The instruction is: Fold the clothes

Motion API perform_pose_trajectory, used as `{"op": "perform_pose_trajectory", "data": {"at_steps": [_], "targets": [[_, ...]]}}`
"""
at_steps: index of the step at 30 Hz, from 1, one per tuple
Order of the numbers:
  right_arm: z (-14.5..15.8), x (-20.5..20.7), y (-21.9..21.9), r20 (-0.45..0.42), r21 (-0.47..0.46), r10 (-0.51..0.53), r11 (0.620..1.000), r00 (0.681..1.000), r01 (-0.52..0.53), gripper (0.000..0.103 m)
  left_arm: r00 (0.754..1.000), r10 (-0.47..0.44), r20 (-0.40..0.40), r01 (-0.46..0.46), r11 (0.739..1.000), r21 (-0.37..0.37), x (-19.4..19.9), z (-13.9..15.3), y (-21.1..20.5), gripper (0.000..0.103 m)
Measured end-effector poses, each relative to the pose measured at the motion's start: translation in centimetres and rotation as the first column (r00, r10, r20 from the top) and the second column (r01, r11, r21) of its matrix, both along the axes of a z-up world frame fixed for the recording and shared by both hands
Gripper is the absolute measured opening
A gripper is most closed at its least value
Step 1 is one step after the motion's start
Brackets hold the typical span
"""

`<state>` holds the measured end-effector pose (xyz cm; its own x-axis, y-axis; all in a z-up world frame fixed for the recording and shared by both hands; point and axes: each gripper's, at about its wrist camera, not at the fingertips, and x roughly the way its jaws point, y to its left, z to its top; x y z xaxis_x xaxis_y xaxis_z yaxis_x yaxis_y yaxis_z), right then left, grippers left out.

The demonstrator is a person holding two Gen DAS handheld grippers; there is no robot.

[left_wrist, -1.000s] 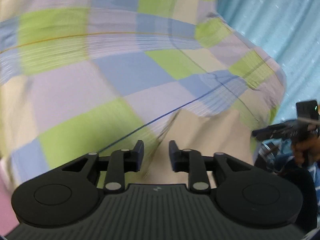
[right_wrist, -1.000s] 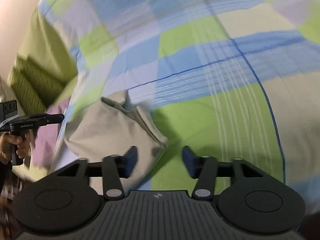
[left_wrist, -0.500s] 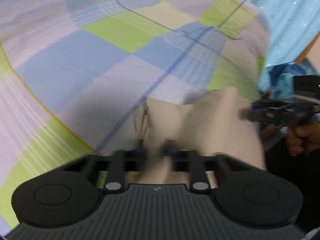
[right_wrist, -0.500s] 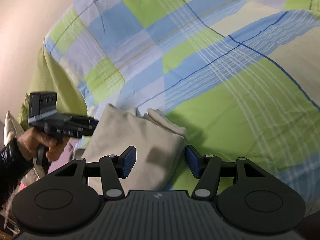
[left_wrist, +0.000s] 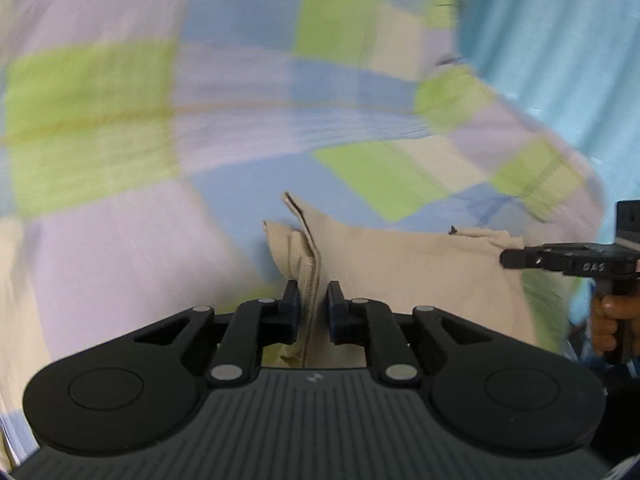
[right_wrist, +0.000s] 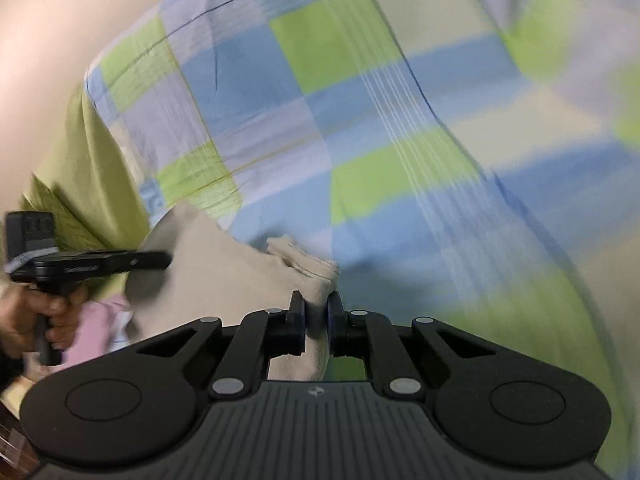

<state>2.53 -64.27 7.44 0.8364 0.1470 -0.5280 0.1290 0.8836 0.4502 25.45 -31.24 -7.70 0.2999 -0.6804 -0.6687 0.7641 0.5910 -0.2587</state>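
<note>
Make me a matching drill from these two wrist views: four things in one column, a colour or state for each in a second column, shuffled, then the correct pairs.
Things:
1. beige garment
2. bedsheet
3. curtain
4. pink cloth

Descriptions:
A. checked in green, blue and lilac
B. plain light blue, behind the bed
C. pinched at two edges by the left gripper and the right gripper
D. lying at the bed's edge beneath the hand that holds the left gripper

Pairs: 1-C, 2-A, 3-B, 4-D

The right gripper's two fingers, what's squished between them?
A bunched corner of the beige garment, pinched between the right gripper's fingers, in the right wrist view.
</note>
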Motion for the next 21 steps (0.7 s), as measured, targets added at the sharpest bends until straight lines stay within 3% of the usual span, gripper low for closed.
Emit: {"op": "perform_pose_trajectory", "data": {"at_steps": [3,5,7,11,15,18,21], "targets": [[-0.5,4.4,-0.9,-0.058,-0.025,0.019,0.999,0.998,-0.021,0.014,0.995,0.098,0.023,-0.098,0.995,0.032,1.3,-1.0,1.3,0.013],[-0.8,5.6,-1.3,-0.08,-0.08,-0.034,0.996,0.996,0.028,0.019,0.986,0.165,0.017,-0.165,0.986,0.02,2.1,-1.0,2.6,0.012],[-0.6,5.1,-1.7,-0.061,-0.102,-0.1,0.99,0.993,0.093,0.024,0.983,0.165,0.076,-0.168,0.985,0.036,1.7,-0.4,3.7,0.012],[-0.9,1.7,-1.0,-0.022,-0.057,-0.083,0.995,0.996,0.082,0.03,0.982,0.036,0.187,-0.054,0.994,0.092,-2.0,0.6,3.4,0.012],[-2.2,-2.3,1.2,0.023,0.024,-0.052,0.998,0.998,0.052,0.034,0.95,-0.132,0.282,0.076,0.977,0.201,-7.4,-0.2,1.1,0.016],[-3.1,-3.9,3.9,0.056,-0.009,-0.025,1.0,0.998,0.026,0.035,0.933,-0.17,0.318,0.08,0.958,0.277,-10.0,-1.1,-0.4,0.016],[-3.1,-4.5,5.9,0.085,-0.098,-0.024,0.995,0.996,0.032,0.035,0.924,-0.177,0.338,0.062,0.944,0.324,-11.7,-1.9,-1.4,0.016]]}}
